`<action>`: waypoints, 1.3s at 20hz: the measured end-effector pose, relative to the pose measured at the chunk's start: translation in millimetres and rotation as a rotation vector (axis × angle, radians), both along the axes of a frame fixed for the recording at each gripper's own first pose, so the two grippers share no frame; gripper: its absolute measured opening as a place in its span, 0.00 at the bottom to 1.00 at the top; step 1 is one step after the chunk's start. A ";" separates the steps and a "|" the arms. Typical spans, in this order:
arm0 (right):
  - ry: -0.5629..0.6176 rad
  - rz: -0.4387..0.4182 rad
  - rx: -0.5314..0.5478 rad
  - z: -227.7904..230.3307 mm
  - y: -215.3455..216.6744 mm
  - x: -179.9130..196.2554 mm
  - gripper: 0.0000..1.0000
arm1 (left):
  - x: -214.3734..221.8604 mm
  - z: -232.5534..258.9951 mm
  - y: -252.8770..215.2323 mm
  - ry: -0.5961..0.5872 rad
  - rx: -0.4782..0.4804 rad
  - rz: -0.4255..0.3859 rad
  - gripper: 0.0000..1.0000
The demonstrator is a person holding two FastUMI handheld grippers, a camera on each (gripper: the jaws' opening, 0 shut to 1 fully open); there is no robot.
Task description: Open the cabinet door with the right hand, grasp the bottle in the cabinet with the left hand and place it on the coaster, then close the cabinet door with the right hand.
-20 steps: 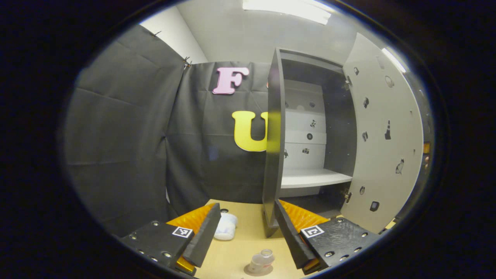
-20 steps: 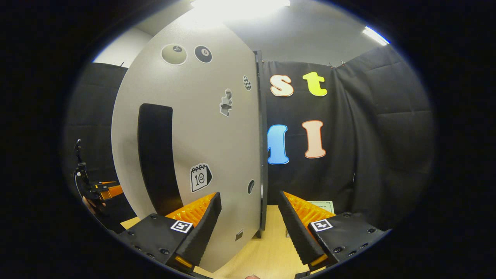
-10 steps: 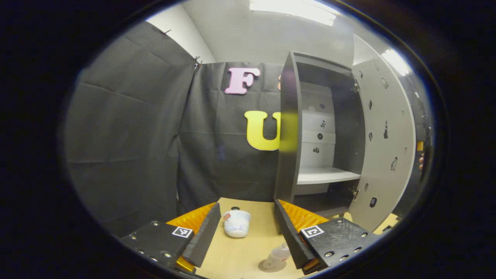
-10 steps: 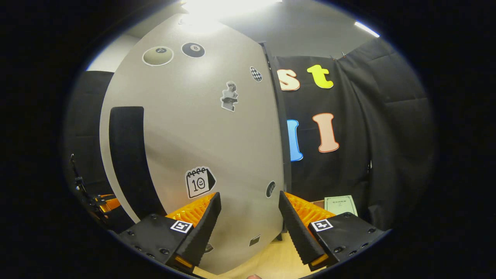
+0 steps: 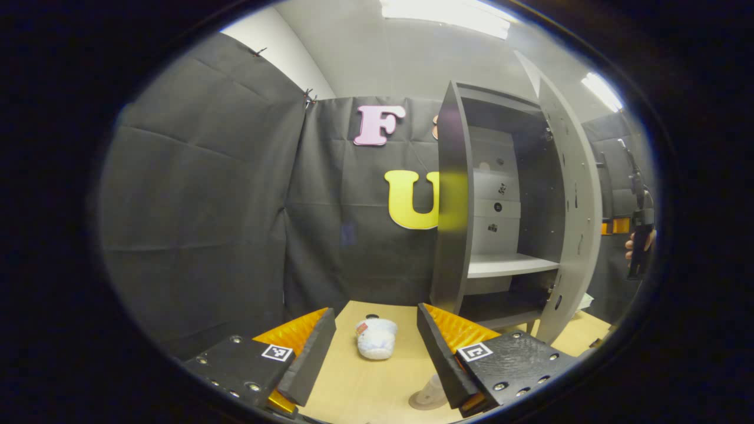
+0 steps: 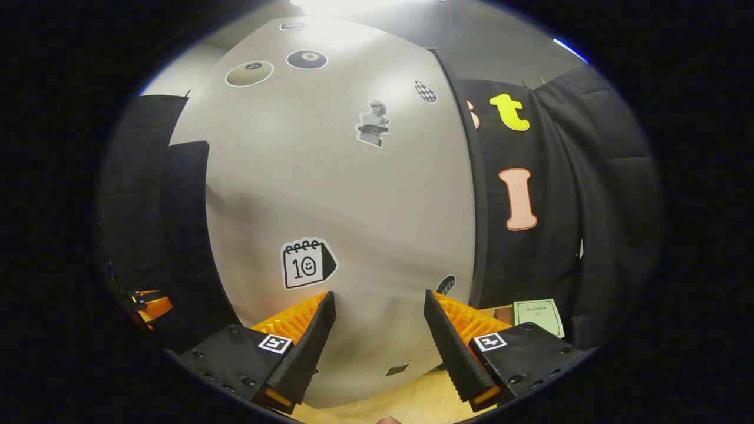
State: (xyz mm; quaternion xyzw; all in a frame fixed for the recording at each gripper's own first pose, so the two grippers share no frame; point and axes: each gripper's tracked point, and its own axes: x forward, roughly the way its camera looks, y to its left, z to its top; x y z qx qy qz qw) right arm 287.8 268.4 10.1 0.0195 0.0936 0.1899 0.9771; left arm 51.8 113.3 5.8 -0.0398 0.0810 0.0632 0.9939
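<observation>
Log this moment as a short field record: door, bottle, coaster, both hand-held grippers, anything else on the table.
door: cabinet door partly open, seen nearly edge-on in the left gripper view; its stickered face is close before the right hand-held gripper
cabinet: shelf bare
bottle: clear bottle standing on the coaster
coaster: round coaster on the table
left hand-held gripper: open, holding nothing
right hand-held gripper: open, facing the door
other: white plush toy on the table

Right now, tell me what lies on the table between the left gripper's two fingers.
In the left gripper view, a small white plush toy lies on the bare wooden table in the gap of the open left gripper; nothing else sits there.
</observation>
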 end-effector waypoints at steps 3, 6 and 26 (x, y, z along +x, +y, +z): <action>0.002 -0.005 0.008 -5.8 19.7 26.3 0.96 | -4.4 -0.7 3.0 0.016 0.008 0.024 0.84; 0.007 -0.019 0.028 -13.1 34.8 40.4 0.90 | -10.8 1.5 6.3 0.028 0.006 0.053 0.84; 0.027 -0.097 0.105 -24.4 43.3 39.9 0.96 | -11.0 -1.8 5.9 0.045 0.003 0.041 0.84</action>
